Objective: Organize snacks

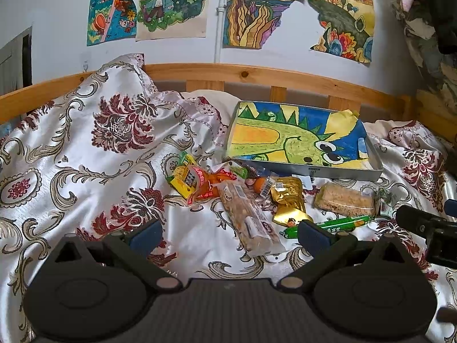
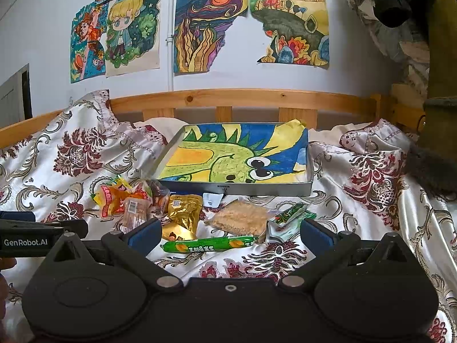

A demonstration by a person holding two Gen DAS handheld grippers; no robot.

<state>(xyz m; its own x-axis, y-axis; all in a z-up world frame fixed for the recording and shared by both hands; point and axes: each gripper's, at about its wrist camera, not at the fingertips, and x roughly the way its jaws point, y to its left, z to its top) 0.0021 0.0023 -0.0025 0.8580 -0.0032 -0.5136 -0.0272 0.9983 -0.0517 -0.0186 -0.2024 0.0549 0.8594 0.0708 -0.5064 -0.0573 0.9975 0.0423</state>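
Snacks lie scattered on a shiny flowered bedspread (image 1: 71,154), and both claws hover above them with nothing held. In the left wrist view the left claw (image 1: 228,233) has its blue-padded fingers (image 1: 147,233) spread wide apart, and a long clear-wrapped grain bar (image 1: 248,217) lies between them, pointing away. Just right of it sit a gold pouch (image 1: 287,200) and a green sausage stick (image 1: 328,225), whose left end is hidden behind the right finger. Farther left, a heap of red, orange and yellow packets (image 1: 197,180) is bunched together. In the right wrist view the right claw (image 2: 228,233) is likewise wide apart, with the green sausage stick (image 2: 208,244) lying crosswise between its fingers, and beyond it the gold pouch (image 2: 184,210), a pale crumbly bar in clear wrap (image 2: 242,220) and a green and white wrapper (image 2: 288,217). At the far side of the snacks rests a shallow grey box (image 2: 237,188), lined with a bright cartoon drawing and holding no snacks. Behind it runs a wooden bed rail (image 2: 242,97), and coloured drawings (image 2: 208,25) hang on the white wall.
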